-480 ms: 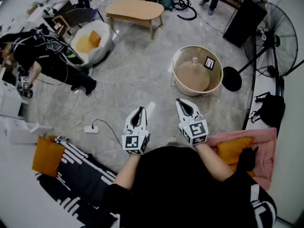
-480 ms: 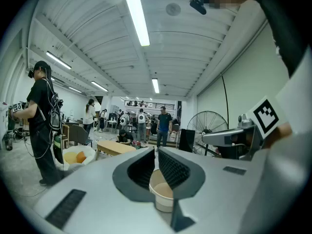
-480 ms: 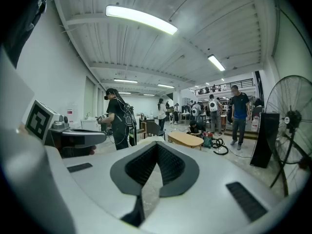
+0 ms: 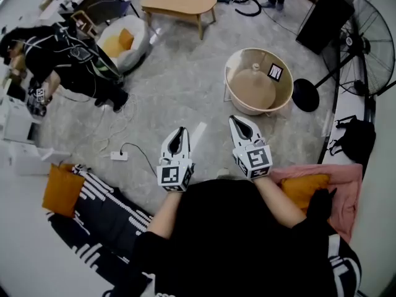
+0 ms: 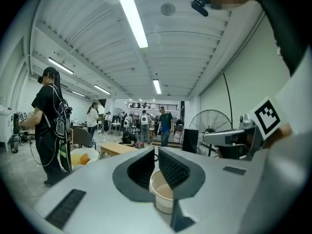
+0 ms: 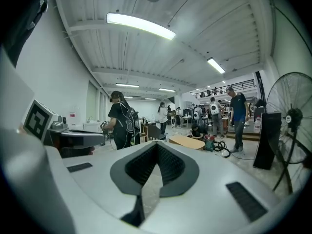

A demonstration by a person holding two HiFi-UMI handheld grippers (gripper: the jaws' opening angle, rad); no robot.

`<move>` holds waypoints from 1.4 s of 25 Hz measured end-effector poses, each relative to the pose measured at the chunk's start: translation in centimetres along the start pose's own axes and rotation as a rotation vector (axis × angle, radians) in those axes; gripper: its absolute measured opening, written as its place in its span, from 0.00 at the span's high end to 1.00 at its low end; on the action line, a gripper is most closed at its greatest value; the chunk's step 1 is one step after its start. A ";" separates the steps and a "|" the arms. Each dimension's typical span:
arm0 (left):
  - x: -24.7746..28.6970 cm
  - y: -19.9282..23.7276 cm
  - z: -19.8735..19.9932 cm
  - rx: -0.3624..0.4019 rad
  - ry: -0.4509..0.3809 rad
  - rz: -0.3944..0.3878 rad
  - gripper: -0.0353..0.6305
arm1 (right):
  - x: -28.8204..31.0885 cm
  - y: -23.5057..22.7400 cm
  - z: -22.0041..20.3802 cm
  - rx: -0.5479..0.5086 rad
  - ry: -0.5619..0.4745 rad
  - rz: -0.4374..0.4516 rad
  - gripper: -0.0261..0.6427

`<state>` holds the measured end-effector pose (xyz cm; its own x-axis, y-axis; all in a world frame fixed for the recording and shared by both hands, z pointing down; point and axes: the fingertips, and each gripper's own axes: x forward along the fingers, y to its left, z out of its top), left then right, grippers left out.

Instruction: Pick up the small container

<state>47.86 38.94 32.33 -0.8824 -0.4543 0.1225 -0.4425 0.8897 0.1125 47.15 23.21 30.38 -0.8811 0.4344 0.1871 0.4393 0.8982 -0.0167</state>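
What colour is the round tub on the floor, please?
The tub is beige; head view.

Wooden table [image 4: 179, 2] far; fan [image 4: 364, 47] right; orange cushion [image 4: 62, 190] left.

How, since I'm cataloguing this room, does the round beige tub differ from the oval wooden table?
The round beige tub has a tall wall and holds a domed beige piece; the oval wooden table is a flat top on legs. In the head view the tub stands nearer, the table farther off. Both are pale tan, on the grey floor.
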 end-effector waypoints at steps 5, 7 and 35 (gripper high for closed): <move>-0.3 -0.2 -0.7 -0.015 0.006 0.038 0.89 | 0.0 -0.9 -1.4 0.011 0.010 0.023 0.93; -0.1 -0.1 -1.1 -0.019 0.023 0.039 0.88 | 0.3 -0.9 -2.0 0.032 0.018 0.031 0.93; 28.5 24.7 0.0 -0.093 0.092 -0.154 0.88 | 35.5 -6.0 -0.9 0.019 0.187 -0.059 0.93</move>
<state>11.82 47.95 38.59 -0.7852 -0.5905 0.1862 -0.5504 0.8034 0.2272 13.38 33.14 38.06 -0.8564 0.3625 0.3677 0.3829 0.9236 -0.0188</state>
